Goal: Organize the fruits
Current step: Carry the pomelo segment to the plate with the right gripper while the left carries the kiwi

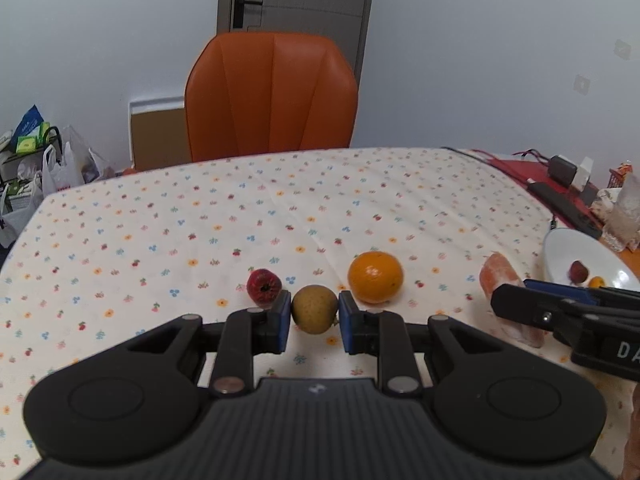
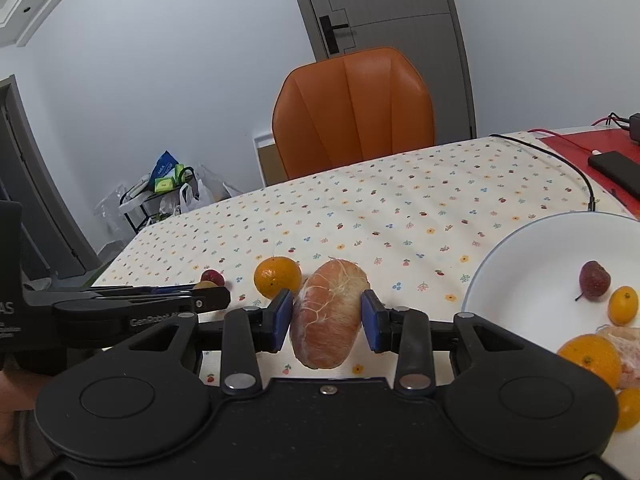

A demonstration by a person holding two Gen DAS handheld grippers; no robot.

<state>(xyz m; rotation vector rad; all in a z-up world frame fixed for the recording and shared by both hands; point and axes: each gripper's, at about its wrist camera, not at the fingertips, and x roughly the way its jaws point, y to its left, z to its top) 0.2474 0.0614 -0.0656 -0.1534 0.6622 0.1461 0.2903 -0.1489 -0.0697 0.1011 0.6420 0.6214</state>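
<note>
Partly done — the plate, at the right, already holds a red fruit, small oranges and a peeled piece. On the tabletop remain a red berry and an orange. The left gripper has its fingers pinching a brown fruit; the right gripper pinches a peeled segment — both low, near the plate's left.

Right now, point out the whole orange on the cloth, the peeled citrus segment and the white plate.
Whole orange [image 1: 375, 277]: left wrist view, middle of its rind.
Peeled citrus segment [image 2: 326, 316]: right wrist view, centre of its pith-covered face.
White plate [image 2: 532, 256]: right wrist view, bare inner surface near its rim.
</note>
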